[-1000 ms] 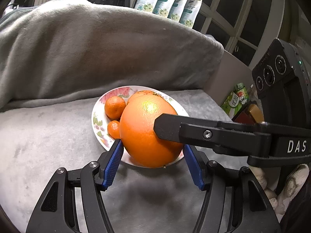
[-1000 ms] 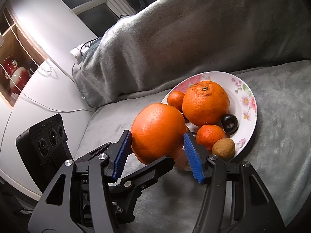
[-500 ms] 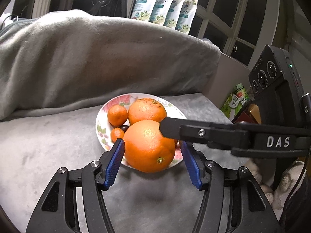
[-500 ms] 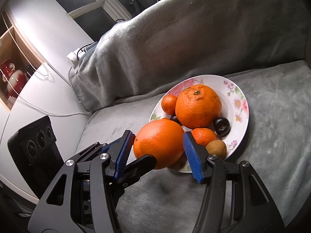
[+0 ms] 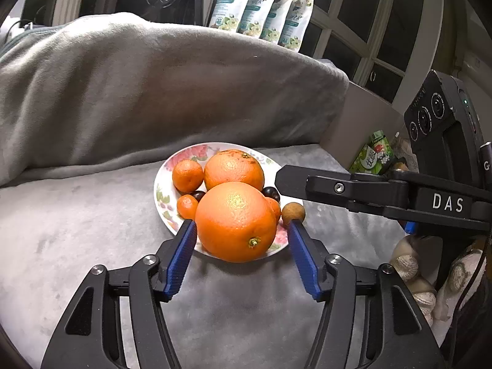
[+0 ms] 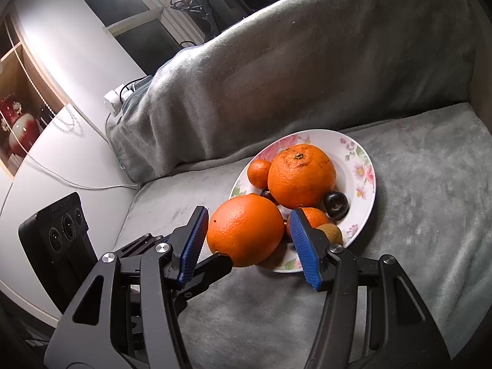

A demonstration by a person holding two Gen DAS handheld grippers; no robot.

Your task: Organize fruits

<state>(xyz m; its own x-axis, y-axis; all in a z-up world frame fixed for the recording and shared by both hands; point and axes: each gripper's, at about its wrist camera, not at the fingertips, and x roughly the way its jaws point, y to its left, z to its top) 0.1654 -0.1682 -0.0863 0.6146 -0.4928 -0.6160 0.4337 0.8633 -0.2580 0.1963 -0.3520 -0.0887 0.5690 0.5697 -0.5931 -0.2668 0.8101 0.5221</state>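
Note:
A large orange (image 5: 236,221) (image 6: 246,230) rests on the near rim of a flowered plate (image 5: 161,190) (image 6: 366,166). My left gripper (image 5: 241,224) straddles it with its jaws opening; a gap shows at the right pad. My right gripper (image 6: 247,212) also stands around the orange, with thin gaps at both pads. One of its fingers (image 5: 338,187) reaches in from the right. The plate also holds a second large orange (image 6: 301,175), mandarins (image 5: 187,175), dark plums (image 6: 336,204) and a small brown fruit (image 5: 293,212).
The plate sits on a grey blanket-covered seat (image 5: 77,230) with a tall padded back (image 5: 153,92) behind it. A white cable (image 6: 77,184) and power strip (image 6: 113,101) lie at the left. A green packet (image 5: 372,153) and knitted slippers (image 5: 409,264) are at the right.
The large orange came down from above the plate onto its near rim. Both grippers followed it down, and the left pads drew off its sides.

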